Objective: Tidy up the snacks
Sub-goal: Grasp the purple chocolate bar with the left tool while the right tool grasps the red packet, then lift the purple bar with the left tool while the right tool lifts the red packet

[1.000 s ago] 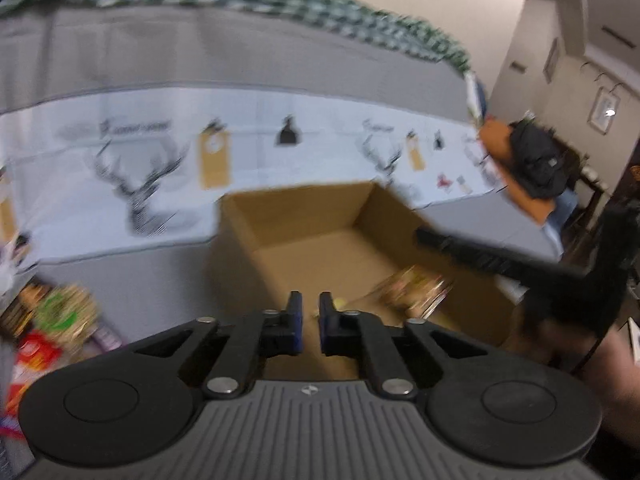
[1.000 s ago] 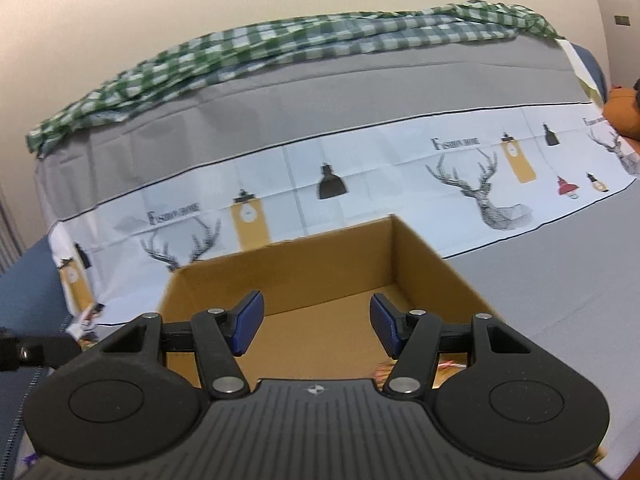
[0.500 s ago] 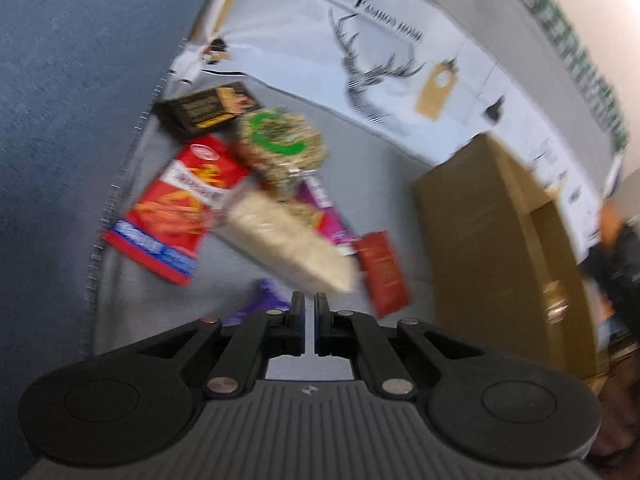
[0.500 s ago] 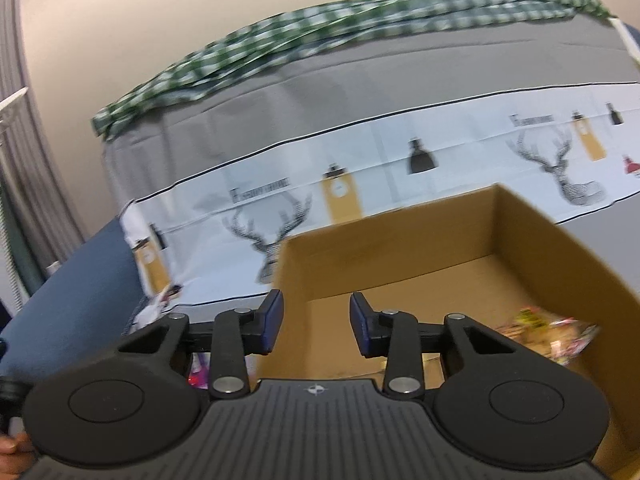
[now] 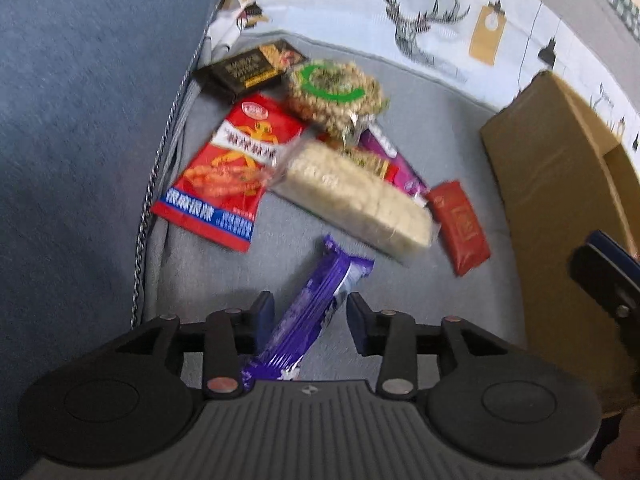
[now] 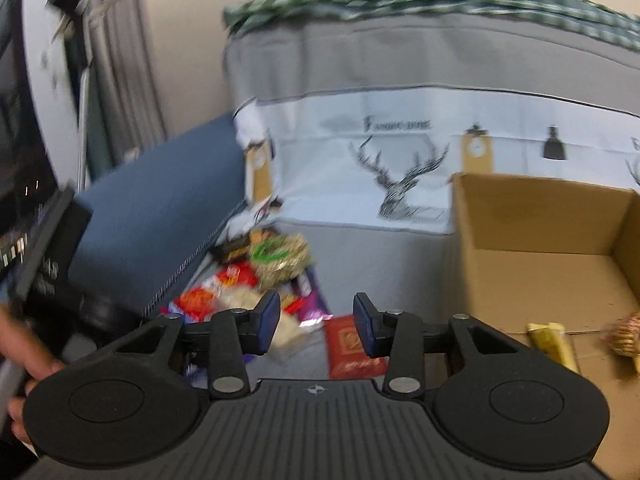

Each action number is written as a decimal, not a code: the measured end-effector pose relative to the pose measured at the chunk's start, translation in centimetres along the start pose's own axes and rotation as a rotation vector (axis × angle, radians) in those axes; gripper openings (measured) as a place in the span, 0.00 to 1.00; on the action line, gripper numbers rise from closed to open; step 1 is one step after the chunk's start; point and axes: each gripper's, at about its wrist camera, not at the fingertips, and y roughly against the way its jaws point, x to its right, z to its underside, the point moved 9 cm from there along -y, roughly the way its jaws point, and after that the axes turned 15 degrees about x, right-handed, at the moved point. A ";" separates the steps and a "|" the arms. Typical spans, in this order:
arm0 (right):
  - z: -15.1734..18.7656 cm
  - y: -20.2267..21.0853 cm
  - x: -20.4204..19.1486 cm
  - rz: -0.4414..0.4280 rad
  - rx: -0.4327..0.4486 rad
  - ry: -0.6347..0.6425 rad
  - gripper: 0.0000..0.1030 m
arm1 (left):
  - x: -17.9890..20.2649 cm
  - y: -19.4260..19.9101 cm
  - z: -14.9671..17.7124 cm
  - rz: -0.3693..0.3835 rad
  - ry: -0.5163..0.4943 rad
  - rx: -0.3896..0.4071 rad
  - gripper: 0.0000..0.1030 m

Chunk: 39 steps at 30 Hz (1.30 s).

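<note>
a: how far along is the snack sorting?

b: early, i'd judge. the cardboard box at the right of the right wrist view holds only a yellow bar and a golden packet at its lower right edge. most of the snacks sit in a pile on the grey cushion, centre of the left wrist view.

a: what's in the pile?

b: a red chip bag, a pale rice cracker pack, a round green-labelled pack, a black packet, a small red sachet and a purple bar.

a: and the grippers?

b: the left gripper has its jaws opening astride the purple bar, pads not pressing on it. the right gripper is opening too, with nothing between its fingers, hovering above the pile's near edge.
</note>
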 end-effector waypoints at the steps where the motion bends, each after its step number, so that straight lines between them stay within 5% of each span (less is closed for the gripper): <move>1: 0.4 -0.5 -0.4 0.000 -0.010 0.011 0.46 | 0.0 -0.3 0.3 -0.008 -0.009 -0.017 0.43; 6: 2.4 -2.9 -0.6 0.038 -0.059 0.031 0.53 | 0.0 -0.5 0.6 -0.014 -0.028 -0.026 0.42; 8: 3.1 -4.0 -0.3 0.054 -0.078 0.044 0.55 | -0.1 -0.6 0.5 -0.020 -0.034 -0.022 0.22; 10: 4.0 -5.4 0.1 0.074 -0.099 0.071 0.59 | -0.4 -0.6 0.4 -0.019 -0.022 -0.023 0.14; 21: 7.9 -10.8 2.2 0.178 -0.243 0.067 0.73 | -0.3 -0.4 0.3 0.008 0.015 -0.029 0.14; 25: 9.0 -11.1 2.7 0.175 -0.270 0.039 0.69 | -0.2 -0.3 0.4 0.017 0.017 -0.029 0.14; 27: 8.9 -11.0 2.4 0.155 -0.265 0.035 0.48 | 0.0 -0.2 0.5 0.019 0.019 -0.026 0.14; 29: 8.6 -10.7 2.0 0.126 -0.249 0.043 0.43 | 0.2 -0.1 0.4 0.024 0.020 -0.020 0.14; 39: 3.9 -4.7 -0.9 -0.010 -0.189 0.082 0.41 | 1.2 1.4 0.3 0.072 0.082 0.005 0.14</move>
